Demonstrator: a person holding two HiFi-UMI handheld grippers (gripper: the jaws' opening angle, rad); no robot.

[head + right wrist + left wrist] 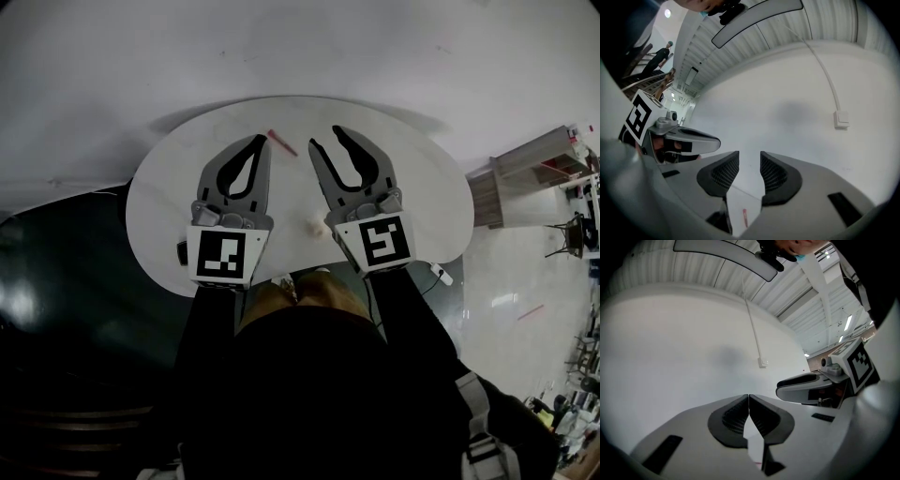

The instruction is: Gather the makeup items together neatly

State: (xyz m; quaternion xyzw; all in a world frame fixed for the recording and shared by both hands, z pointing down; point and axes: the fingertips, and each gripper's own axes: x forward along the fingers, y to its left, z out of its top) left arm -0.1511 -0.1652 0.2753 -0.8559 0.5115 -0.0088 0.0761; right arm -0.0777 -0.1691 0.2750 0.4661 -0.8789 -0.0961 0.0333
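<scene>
A thin red stick [281, 142] is lying slantwise, far on the table [159, 187]. The left gripper [262, 139] is hovering closed and empty — the right gripper [325, 139] half open, empty.

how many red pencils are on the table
1: a thin red pencil lies far across the white table, between the tips of the left gripper and right gripper; others may hide beneath them.

Industrial hall: corrugated ceiling [820, 23], strip lights [848, 322], glossy floor [511, 281]
</scene>
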